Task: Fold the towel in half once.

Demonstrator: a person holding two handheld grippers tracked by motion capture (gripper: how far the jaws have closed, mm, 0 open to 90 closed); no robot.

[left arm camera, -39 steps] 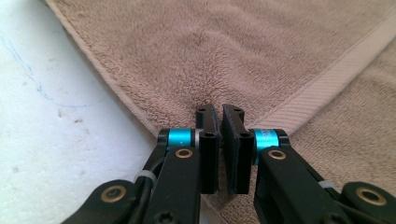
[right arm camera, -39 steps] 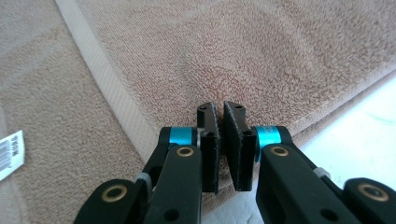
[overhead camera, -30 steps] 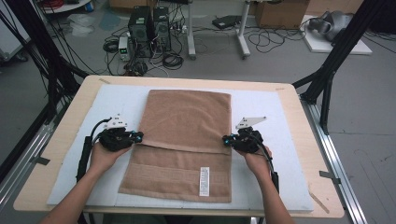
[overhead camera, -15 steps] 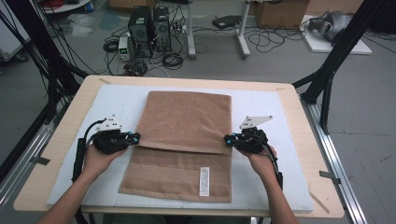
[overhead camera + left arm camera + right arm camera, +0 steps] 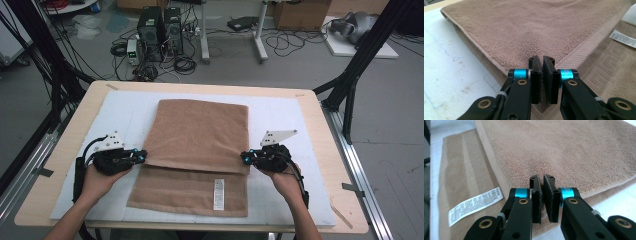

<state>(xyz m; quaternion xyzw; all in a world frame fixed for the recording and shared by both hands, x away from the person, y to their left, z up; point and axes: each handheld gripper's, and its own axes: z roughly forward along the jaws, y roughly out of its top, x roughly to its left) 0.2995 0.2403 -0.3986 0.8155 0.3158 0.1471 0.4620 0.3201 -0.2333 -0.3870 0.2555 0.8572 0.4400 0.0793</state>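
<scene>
A brown towel lies on the white mat, its far part folded over toward me, so a lower strip with a white label stays uncovered. My left gripper pinches the folded layer's near left corner. My right gripper pinches its near right corner. In the left gripper view the jaws are shut on the towel's corner, and the cloth puckers at their tips. The right gripper view shows the same grip on the towel, with the label to the left.
The mat covers most of a wooden table. Black frame struts rise at the table's far right and far left. Computers and cables sit on the floor beyond the table.
Both grippers have drawn slightly toward me with the folded layer's corners, so the fold now covers a little more of the lower layer.
</scene>
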